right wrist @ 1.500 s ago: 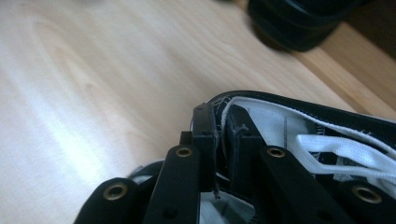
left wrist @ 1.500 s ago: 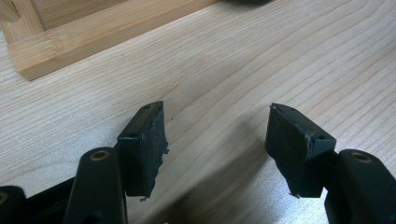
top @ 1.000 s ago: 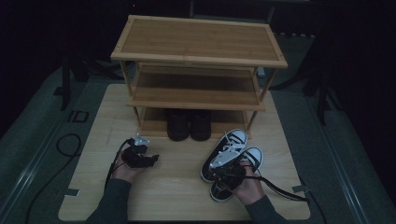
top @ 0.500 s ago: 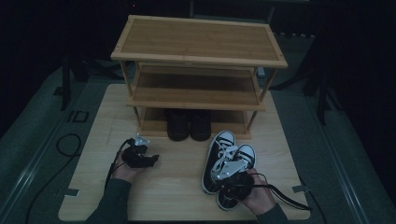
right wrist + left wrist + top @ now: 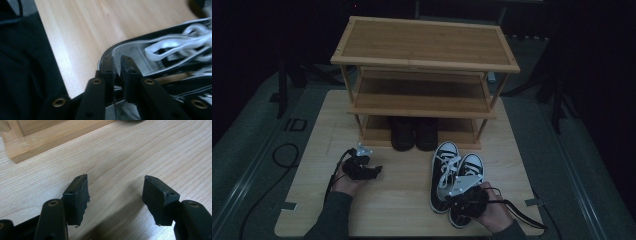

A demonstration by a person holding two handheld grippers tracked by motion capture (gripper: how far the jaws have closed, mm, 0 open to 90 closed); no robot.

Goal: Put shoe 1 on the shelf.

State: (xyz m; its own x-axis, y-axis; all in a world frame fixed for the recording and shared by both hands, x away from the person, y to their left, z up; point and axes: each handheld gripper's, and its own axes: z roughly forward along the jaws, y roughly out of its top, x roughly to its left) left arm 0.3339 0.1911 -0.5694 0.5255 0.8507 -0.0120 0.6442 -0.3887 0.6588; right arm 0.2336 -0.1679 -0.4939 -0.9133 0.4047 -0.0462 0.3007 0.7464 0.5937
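Observation:
A pair of black-and-white sneakers (image 5: 444,167) lies on the wooden table (image 5: 397,205) in front of a bamboo shoe rack (image 5: 424,47). My right gripper (image 5: 456,201) sits over their heels at the near right. In the right gripper view my right gripper (image 5: 117,60) has a sneaker (image 5: 160,47) by its heel rim. The jaws have just been opening a little, and the rim is still pinched in the narrow gap between them. My left gripper (image 5: 377,172) rests open on bare wood at the near left. Its jaws (image 5: 116,192) stand wide apart with nothing between them.
A pair of dark boots (image 5: 414,134) stands on the rack's lowest level. The two upper shelves are bare. The rack's base rail (image 5: 50,137) lies just beyond my left gripper. Cables trail off the table on both sides, and dark floor surrounds it.
My right gripper has drawn the sneakers slightly toward the near edge and turned them straighter. The left gripper has stayed where it was.

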